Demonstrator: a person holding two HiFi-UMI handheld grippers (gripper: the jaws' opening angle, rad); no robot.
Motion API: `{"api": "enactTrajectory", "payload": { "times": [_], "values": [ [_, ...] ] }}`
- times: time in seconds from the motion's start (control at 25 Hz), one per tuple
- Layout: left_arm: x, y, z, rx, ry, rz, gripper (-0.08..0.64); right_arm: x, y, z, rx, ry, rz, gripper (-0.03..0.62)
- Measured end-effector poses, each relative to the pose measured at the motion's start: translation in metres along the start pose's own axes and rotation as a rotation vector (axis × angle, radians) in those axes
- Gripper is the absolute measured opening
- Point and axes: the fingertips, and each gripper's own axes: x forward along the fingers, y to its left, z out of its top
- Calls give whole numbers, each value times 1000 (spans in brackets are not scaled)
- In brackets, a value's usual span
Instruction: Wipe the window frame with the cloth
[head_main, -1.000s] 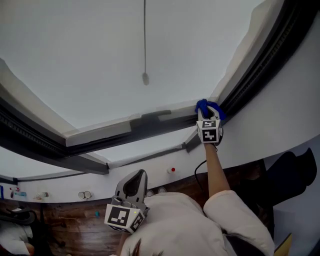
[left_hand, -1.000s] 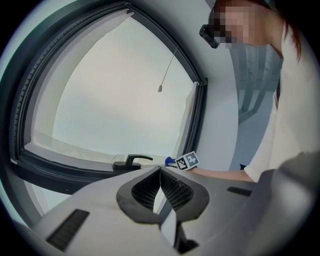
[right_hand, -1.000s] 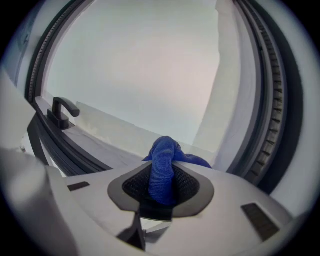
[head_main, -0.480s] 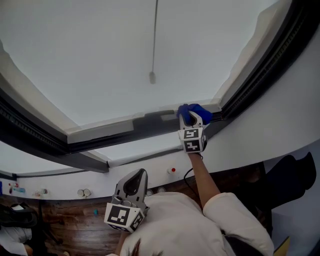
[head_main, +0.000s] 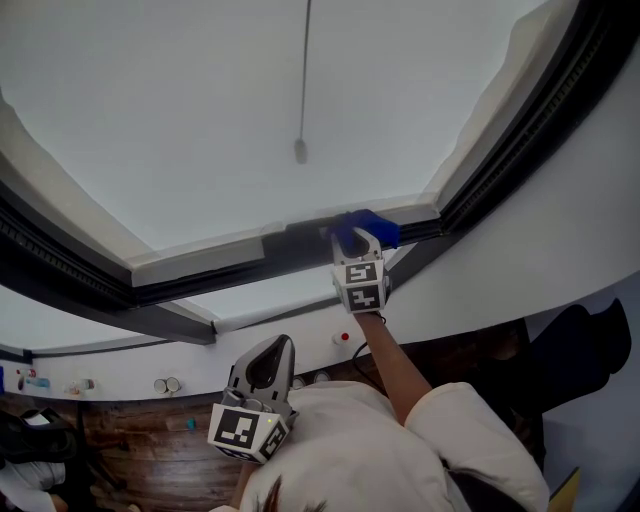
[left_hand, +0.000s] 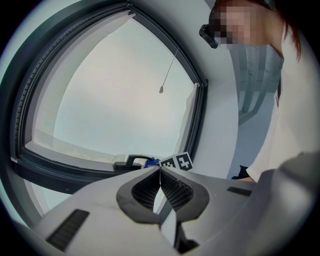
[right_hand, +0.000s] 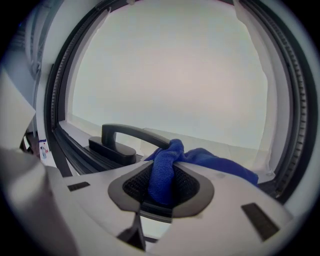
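A blue cloth (head_main: 366, 228) is pressed on the window frame's dark bottom rail (head_main: 215, 268), just left of the right corner. My right gripper (head_main: 357, 238) is shut on it, its marker cube below. In the right gripper view the cloth (right_hand: 165, 172) is bunched between the pads and trails off to the right, next to the black window handle (right_hand: 126, 137). My left gripper (head_main: 277, 349) hangs low near the person's chest, away from the window. Its jaws (left_hand: 160, 168) are shut with nothing in them. Past them the cloth (left_hand: 149, 161) shows small on the rail.
A pull cord with a small weight (head_main: 300, 151) hangs in front of the pane. The frame's right side (head_main: 520, 120) rises steeply beside the cloth. On the white wall below the sill is a red button (head_main: 344, 338). Lower still is a wooden floor (head_main: 130, 440).
My right gripper has slid left along the bottom rail with the cloth, from the right corner toward the handle. The left gripper has stayed put.
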Motion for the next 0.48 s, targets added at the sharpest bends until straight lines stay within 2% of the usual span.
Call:
{"api": "enactTrajectory", "payload": {
  "times": [0.16, 0.48],
  "values": [
    [2, -5, -3, 7, 16, -16, 11, -3, 10, 1, 79, 9, 39, 95],
    [11, -13, 10, 27, -18, -36, 11, -5, 9, 4, 48, -24, 85, 95]
  ]
}}
